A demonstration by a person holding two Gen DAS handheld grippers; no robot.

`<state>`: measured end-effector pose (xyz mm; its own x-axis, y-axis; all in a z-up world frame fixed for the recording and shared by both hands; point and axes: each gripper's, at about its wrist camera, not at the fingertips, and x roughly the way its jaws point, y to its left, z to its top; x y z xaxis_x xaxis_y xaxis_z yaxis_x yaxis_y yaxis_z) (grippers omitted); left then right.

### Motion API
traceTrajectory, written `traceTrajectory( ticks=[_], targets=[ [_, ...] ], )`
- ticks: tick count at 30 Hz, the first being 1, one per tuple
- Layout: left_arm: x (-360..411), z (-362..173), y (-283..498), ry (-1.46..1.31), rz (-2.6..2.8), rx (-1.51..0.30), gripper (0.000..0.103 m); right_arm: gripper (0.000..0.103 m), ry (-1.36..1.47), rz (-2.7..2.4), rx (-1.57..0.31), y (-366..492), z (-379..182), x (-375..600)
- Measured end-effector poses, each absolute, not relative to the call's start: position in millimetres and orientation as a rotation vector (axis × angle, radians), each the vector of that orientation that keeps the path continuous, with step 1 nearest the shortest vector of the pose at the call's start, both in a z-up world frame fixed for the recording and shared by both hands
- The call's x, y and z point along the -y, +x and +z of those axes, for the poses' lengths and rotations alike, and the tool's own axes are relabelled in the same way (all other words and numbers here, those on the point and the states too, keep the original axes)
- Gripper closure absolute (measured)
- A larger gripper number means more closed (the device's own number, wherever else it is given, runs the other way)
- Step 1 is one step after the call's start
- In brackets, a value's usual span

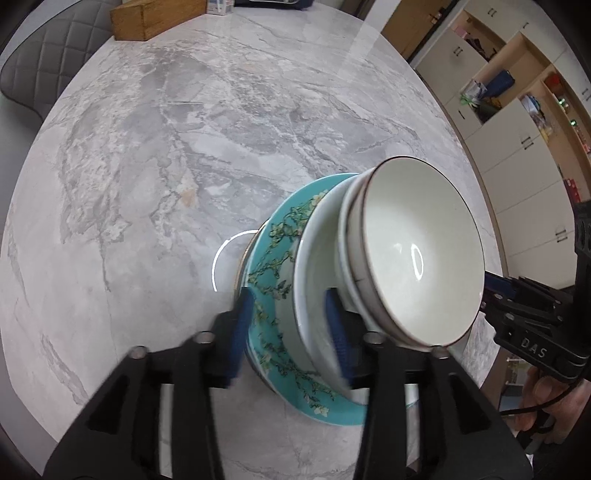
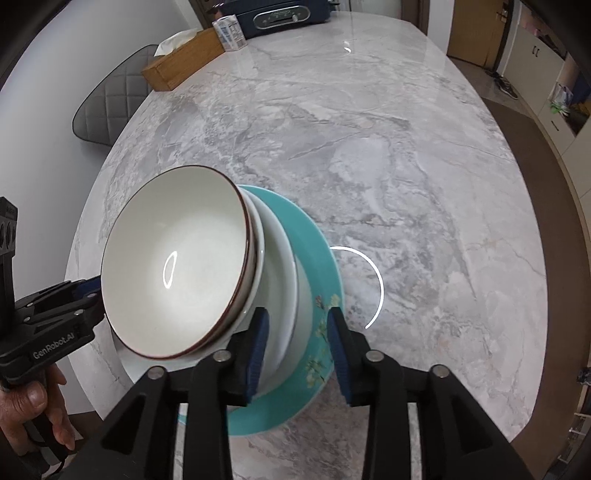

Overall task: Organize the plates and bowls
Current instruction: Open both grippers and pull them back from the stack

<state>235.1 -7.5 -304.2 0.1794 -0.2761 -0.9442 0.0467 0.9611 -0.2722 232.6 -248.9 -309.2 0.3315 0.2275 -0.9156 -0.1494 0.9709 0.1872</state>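
A stack of dishes stands on the marble table (image 1: 147,166): a teal flowered plate (image 1: 269,258) (image 2: 319,258) at the bottom, a white deep plate (image 1: 317,254) (image 2: 280,266) on it, and nested white bowls with a brown rim (image 1: 417,258) (image 2: 177,266) on top. My left gripper (image 1: 288,328) straddles the rims of both plates on the stack's near side, with gaps at its blue pads, so it is open. My right gripper (image 2: 298,343) straddles the same rims from the opposite side, also open. Each gripper shows in the other's view, at the stack's edge.
A wooden tissue box (image 2: 181,62) and a small carton (image 2: 231,31) stand at the far end beside a dark appliance (image 2: 280,14). A grey quilted chair (image 2: 110,107) sits past the left edge. Cabinets (image 1: 517,92) line the wall to the right.
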Motion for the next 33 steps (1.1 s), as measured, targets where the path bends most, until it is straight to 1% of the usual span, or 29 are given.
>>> traceTrajectory(
  ticks=[1,2,3,4,5,6,7,8,10,11,21,28,33],
  targets=[
    [5,-301,232,-0.209,-0.229,-1.365,0.046,0.05,0.078,0.232,-1.201,228,-307,252],
    [1,-297,229,-0.213,-0.222,-1.357,0.044,0.043,0.088,0.22,-1.19,223,-304,256],
    [-1,-290,225,-0.219,-0.223,-1.346,0.038,0.036,0.097,0.209,-1.182,217,-300,259],
    [-4,-284,221,-0.239,-0.238,-1.333,0.029,0.032,0.108,0.198,-1.169,211,-296,264],
    [-6,-277,217,-0.253,-0.248,-1.325,0.023,0.025,0.115,0.182,-1.154,204,-291,268],
    [-7,-271,212,-0.257,-0.248,-1.317,0.01,0.022,0.121,0.167,-1.14,198,-287,272],
    [-8,-263,206,-0.254,-0.246,-1.305,0.0,0.021,0.129,0.159,-1.132,191,-283,275],
    [-8,-255,202,-0.244,-0.241,-1.291,0.0,0.019,0.138,0.151,-1.125,186,-279,278],
    [-5,-242,192,-0.201,-0.207,-1.278,0.0,0.01,0.152,0.143,-1.11,174,-271,281],
    [-5,-235,186,-0.182,-0.178,-1.272,0.0,0.0,0.154,0.144,-1.097,170,-267,281],
    [18,-173,115,-0.165,-0.032,-1.154,0.0,0.0,0.058,0.205,-0.981,135,-219,282],
    [49,-107,68,-0.044,0.101,-1.072,0.0,0.0,0.013,0.231,-0.903,92,-170,292],
    [52,-64,39,-0.05,0.138,-0.997,0.0,0.0,-0.005,0.209,-0.85,60,-133,295]
  ],
)
